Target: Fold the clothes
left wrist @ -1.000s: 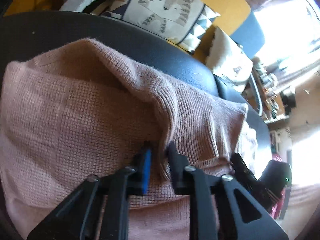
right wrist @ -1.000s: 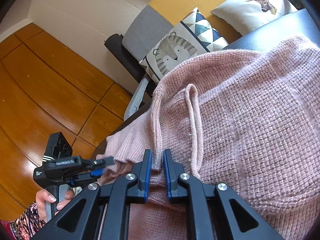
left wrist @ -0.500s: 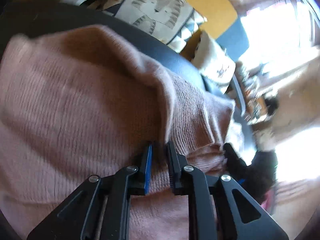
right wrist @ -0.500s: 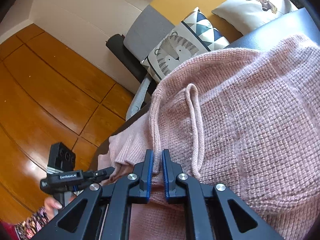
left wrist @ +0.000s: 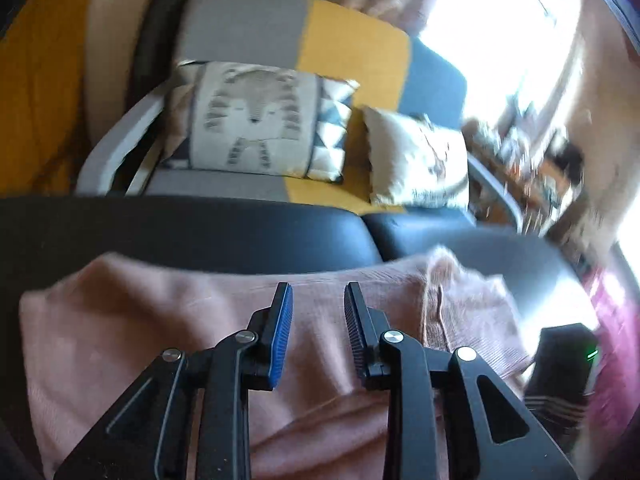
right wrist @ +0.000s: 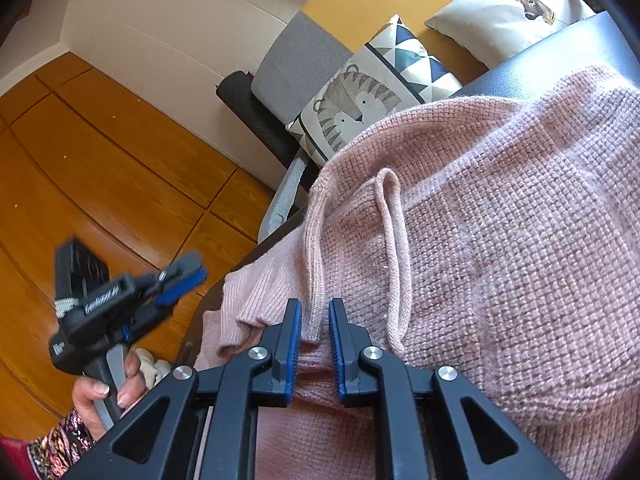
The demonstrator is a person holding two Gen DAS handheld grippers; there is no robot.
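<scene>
A pink knitted sweater (left wrist: pixel 160 340) lies bunched on a black leather surface (left wrist: pixel 200 232). My left gripper (left wrist: pixel 318 300) hovers open just above it, with nothing between its fingers. In the right wrist view the sweater (right wrist: pixel 500 240) fills the right half, with a ribbed hem running down into my right gripper (right wrist: pixel 315 312), which is shut on that hem. The left gripper (right wrist: pixel 180 280) shows at the left of that view, blurred, open and off the cloth, held by a hand (right wrist: pixel 108 392). The right gripper's black body (left wrist: pixel 560 360) sits at the sweater's right end.
Behind the leather surface stands a grey, yellow and blue sofa (left wrist: pixel 352 52) with a tiger cushion (left wrist: pixel 256 120) and a deer cushion (right wrist: pixel 512 4). Wooden floor (right wrist: pixel 100 160) lies to the left. A bright window (left wrist: pixel 500 20) and cluttered shelves (left wrist: pixel 532 160) are at the right.
My left gripper has let go of the sweater fold, opened and lifted back, tilting up toward the sofa. The right gripper keeps its hold on the hem, hardly moved.
</scene>
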